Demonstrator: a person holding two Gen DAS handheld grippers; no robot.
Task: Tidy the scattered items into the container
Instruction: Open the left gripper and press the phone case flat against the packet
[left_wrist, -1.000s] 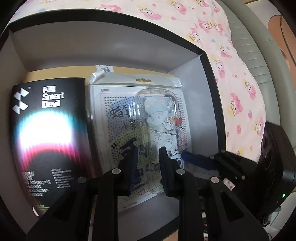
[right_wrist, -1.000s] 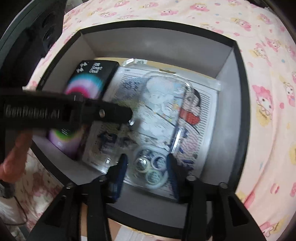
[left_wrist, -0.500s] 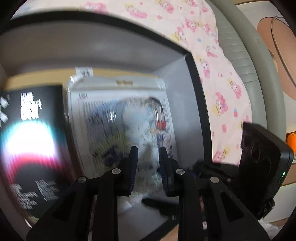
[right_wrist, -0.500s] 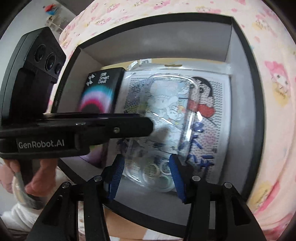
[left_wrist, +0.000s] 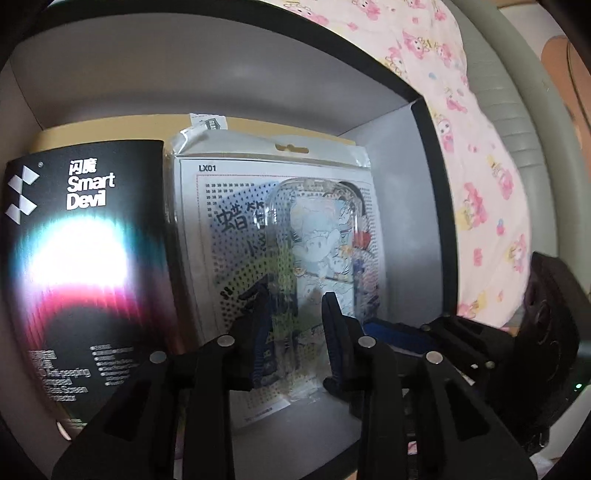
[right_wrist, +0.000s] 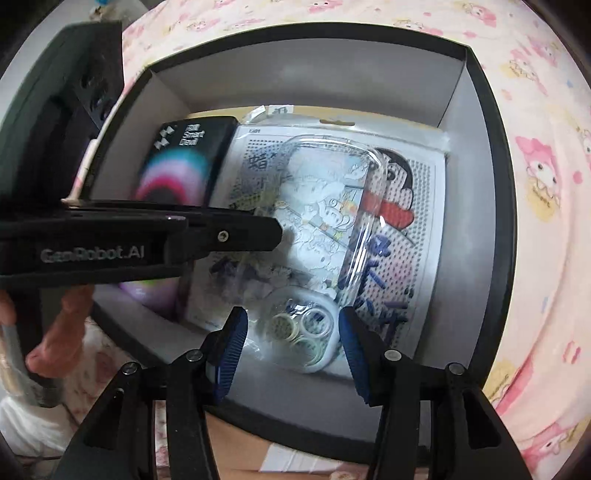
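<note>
The box (right_wrist: 476, 155) with black rim and grey walls stands on a bed cover (right_wrist: 546, 184) with pink cartoon print. Inside it, at the left, lies a black screen-protector pack (left_wrist: 85, 266) marked "Smart Devil". Just beside it, at the right, lies the clear packet with a cartoon phone case (left_wrist: 317, 236), flat on the box floor. The left gripper (left_wrist: 295, 325) hangs over the near end of this packet; its jaws have just been opening and now stand a little apart, with the packet seen between them but not pressed. The right gripper (right_wrist: 290, 339) is over the same near end, its jaws fairly wide and just opened further, holding nothing.
</note>
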